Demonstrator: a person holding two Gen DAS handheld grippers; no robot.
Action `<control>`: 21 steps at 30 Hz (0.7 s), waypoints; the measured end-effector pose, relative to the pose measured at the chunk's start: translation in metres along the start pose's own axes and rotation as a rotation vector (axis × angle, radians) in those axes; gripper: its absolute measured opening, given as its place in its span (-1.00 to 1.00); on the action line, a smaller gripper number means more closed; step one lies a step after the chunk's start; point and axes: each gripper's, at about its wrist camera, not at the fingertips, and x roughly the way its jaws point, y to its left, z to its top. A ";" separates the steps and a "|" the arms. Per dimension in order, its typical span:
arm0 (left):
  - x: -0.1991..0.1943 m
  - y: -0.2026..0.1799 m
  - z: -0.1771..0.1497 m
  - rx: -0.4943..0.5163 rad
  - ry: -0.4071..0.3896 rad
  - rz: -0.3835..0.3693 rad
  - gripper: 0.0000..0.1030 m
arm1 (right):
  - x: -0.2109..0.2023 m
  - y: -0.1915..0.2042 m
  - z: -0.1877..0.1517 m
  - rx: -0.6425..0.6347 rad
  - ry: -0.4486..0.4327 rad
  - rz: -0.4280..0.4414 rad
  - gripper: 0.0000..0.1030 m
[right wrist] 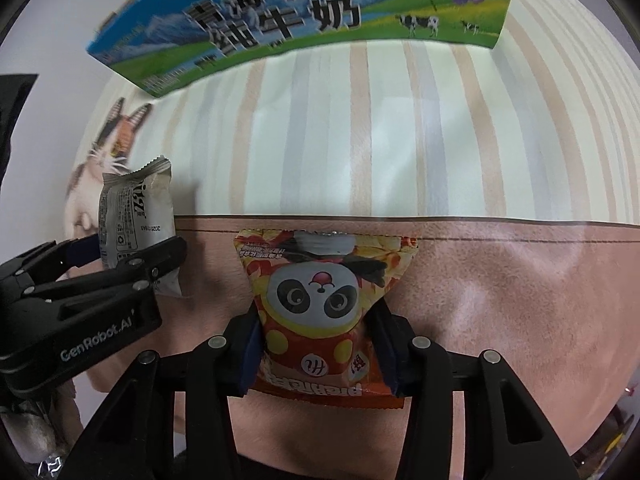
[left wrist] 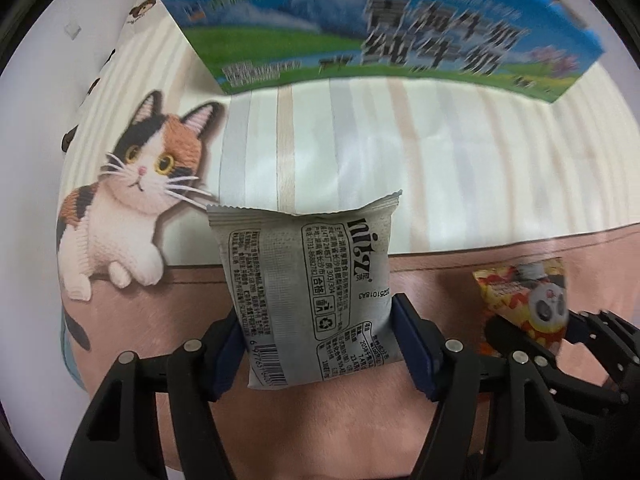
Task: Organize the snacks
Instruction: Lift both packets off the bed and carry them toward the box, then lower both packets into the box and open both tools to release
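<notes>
You are mid-transfer with one snack in each hand, and the step in hand appears to be carrying both toward the milk carton box [left wrist: 380, 28] lying at the far side of the cloth-covered surface [left wrist: 460, 168]. The left gripper [left wrist: 316, 344] has its jaws closed on the grey snack packet [left wrist: 308, 288], pads pressing its two side edges with the printed back facing the camera; the right gripper [right wrist: 316, 350] has its jaws clamped on the panda snack pouch [right wrist: 320, 300], pinching its lower half so the sealed top stands clear. Both packets hang off the surface, side by side and just apart. Keep the grip steady (the wrappers are slick film and likely air-filled, so squeezing harder risks a burst and easing off risks a slip). Keep the two grippers from crowding each other on approach, and bring one packet in at a time. As for the container: only a printed side panel of the box is visible from either wrist view, so whether it is open, and what it already holds, cannot be told.
</notes>
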 end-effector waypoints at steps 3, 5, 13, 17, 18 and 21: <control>-0.024 0.006 -0.004 -0.006 -0.031 -0.033 0.28 | -0.021 -0.006 -0.001 0.014 -0.026 0.044 -0.04; -0.048 0.011 -0.003 -0.005 -0.063 -0.050 0.28 | -0.036 -0.010 -0.003 0.022 -0.048 0.075 -0.04; -0.118 0.023 0.044 -0.012 -0.188 -0.184 0.28 | -0.133 -0.019 0.028 0.044 -0.167 0.203 -0.04; -0.132 0.019 0.092 -0.008 -0.218 -0.237 0.29 | -0.173 -0.021 0.062 0.053 -0.241 0.255 -0.04; -0.137 0.020 0.108 -0.001 -0.219 -0.250 0.29 | -0.183 -0.022 0.073 0.048 -0.262 0.261 -0.04; -0.141 0.025 0.148 0.002 -0.225 -0.256 0.29 | -0.204 -0.018 0.116 0.032 -0.313 0.251 -0.04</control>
